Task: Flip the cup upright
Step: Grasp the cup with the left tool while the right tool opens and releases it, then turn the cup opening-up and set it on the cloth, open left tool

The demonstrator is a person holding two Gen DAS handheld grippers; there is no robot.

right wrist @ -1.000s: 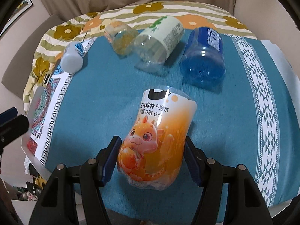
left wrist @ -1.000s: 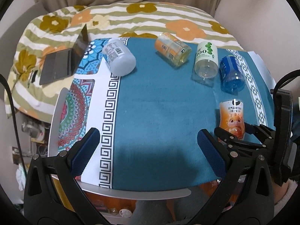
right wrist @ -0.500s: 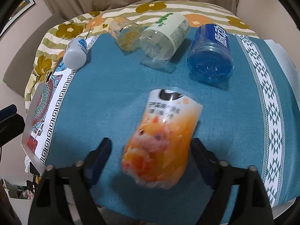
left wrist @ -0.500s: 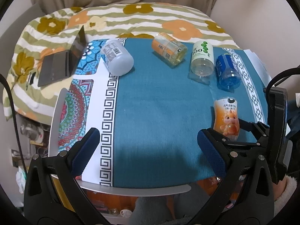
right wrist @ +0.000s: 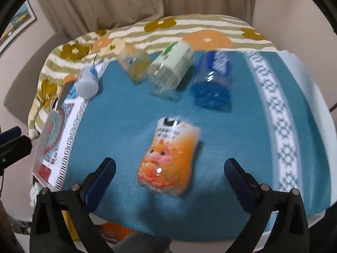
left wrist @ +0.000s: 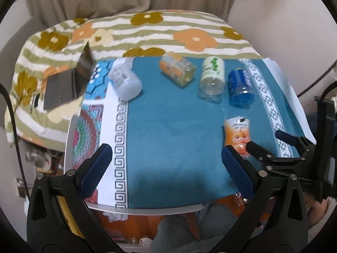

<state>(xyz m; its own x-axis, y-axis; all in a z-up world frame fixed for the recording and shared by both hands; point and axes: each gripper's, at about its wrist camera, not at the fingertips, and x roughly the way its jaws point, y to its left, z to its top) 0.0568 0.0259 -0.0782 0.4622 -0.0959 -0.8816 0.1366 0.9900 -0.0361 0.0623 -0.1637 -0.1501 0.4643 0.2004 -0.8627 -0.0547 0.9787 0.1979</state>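
Both claws gape: right gripper [right wrist: 169, 174] straddles orange cup [right wrist: 169, 158] without contact, cup standing near table's [left wrist: 147, 210] right edge; left gripper [left wrist: 166, 166] idles over front edge.

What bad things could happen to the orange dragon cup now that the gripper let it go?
The orange dragon cup stands free between the wide-open fingers of the right gripper. A finger might clip it and tip it over. It also stands near the table's front edge on soft blue cloth, so a knock could send it to the floor. The blue cup and the others lying behind may roll.
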